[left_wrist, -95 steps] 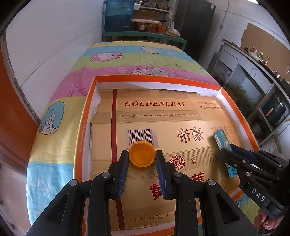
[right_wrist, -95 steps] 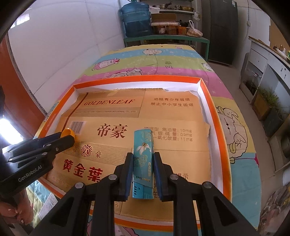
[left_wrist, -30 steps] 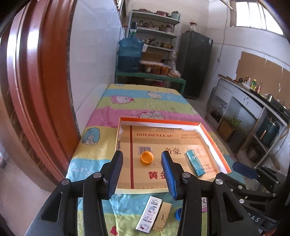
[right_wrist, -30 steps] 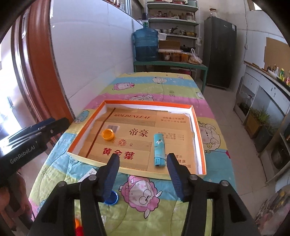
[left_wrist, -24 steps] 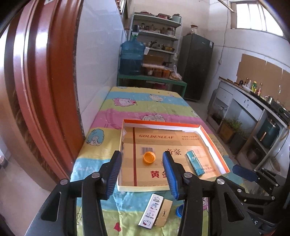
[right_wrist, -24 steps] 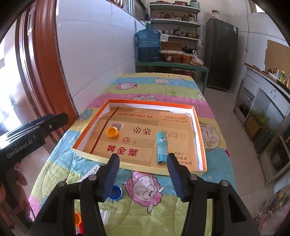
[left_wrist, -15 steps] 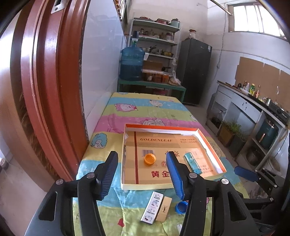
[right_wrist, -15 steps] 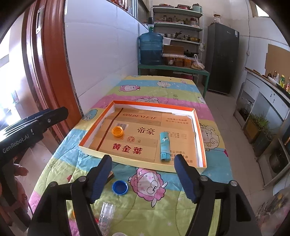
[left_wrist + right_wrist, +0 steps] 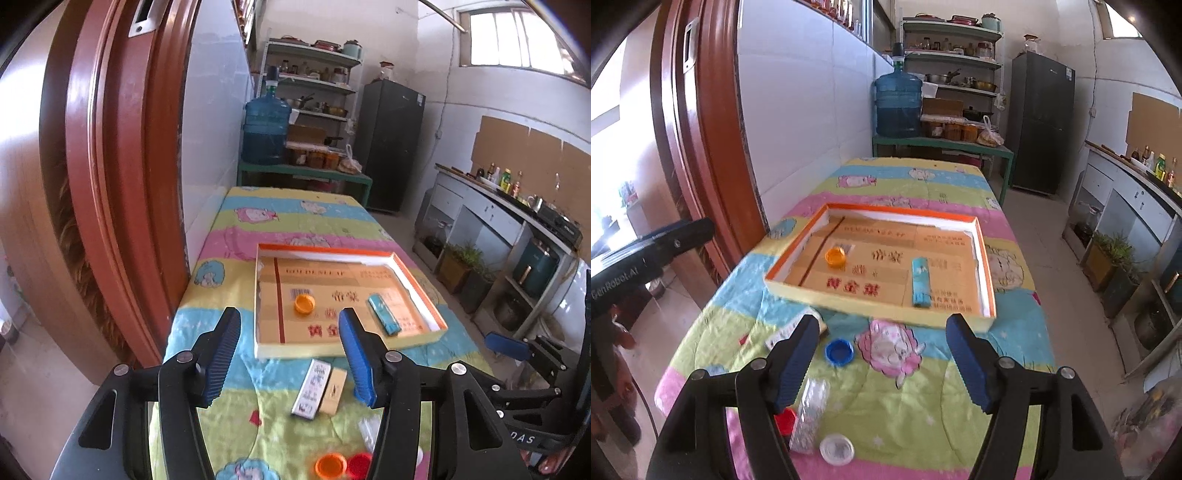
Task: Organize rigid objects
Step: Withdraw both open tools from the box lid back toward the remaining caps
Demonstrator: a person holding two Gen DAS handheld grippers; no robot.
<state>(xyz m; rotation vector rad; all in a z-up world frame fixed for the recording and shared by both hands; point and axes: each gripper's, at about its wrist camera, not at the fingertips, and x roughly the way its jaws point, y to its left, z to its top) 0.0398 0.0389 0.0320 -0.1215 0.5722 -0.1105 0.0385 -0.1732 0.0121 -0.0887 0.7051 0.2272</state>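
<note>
Blue cap lies on the quilt just outside the tray, ahead of your right gripper near its left finger; both grippers, left gripper included, gape empty.

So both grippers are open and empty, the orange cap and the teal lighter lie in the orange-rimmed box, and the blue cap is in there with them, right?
Not quite. The blue cap is not in the orange-rimmed box; the right wrist view shows it on the quilt in front of the box. The rest holds: the orange cap and teal lighter lie inside, and the left gripper and right gripper are open and empty.
</note>
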